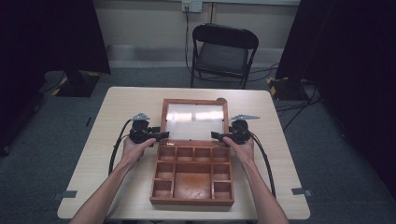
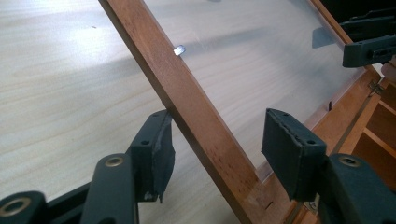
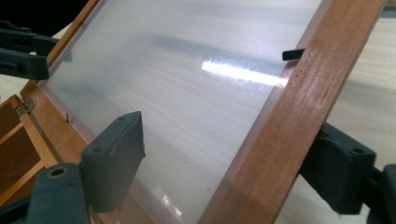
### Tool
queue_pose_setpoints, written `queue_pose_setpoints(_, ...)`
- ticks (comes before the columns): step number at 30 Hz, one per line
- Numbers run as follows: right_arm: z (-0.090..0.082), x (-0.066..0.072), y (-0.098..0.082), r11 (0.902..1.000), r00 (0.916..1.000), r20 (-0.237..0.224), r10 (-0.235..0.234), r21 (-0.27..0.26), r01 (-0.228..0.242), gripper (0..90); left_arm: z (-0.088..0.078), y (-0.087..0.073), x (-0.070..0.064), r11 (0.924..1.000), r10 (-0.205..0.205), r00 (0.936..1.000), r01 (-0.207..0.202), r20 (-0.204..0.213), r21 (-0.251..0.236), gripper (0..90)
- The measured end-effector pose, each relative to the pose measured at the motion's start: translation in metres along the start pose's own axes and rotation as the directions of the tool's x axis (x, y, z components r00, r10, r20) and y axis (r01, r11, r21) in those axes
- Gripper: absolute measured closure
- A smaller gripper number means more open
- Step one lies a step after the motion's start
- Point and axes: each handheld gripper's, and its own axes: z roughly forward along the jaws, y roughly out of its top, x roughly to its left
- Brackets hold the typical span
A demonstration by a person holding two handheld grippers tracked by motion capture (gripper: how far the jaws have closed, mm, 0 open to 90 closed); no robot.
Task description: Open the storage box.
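Note:
A wooden box (image 1: 191, 201) with several empty compartments sits on the table, its lid (image 1: 194, 101) swung back flat behind it. The lid is a wooden frame around a clear pane (image 2: 261, 51). My left gripper (image 2: 218, 123) straddles the lid's left rail (image 2: 196, 112) near the hinge; one pad (image 2: 156, 149) sits at the rail's outer edge and the other stands well off it. My right gripper (image 3: 229, 130) straddles the right rail (image 3: 299, 107), with a gap at the pad (image 3: 114, 154) over the pane. In the high view the left gripper (image 1: 163, 136) and the right gripper (image 1: 215, 135) flank the hinge line.
The light wooden table (image 1: 116, 107) has bare surface on both sides of the box. A black chair (image 1: 224, 51) stands beyond the far edge. Cables trail from each gripper toward the person, and dark curtains hang at both sides.

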Motion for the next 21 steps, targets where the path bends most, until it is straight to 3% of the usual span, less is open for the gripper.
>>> queue_pose_setpoints(16,0.0028,-0.0033,-0.0035,0.9997,0.9997,0.019,0.016,0.018,-0.016,14.2,0.0058,-0.0043,0.0029,0.998,-0.056,0.9981,0.055,0.024,0.032,34.7)
queue_pose_setpoints(21,0.0025,-0.0039,-0.0045,0.9996,0.999,0.04,0.017,0.021,-0.018,13.2,0.008,-0.0068,0.007,0.9952,-0.094,0.9942,0.093,0.052,0.031,33.9)
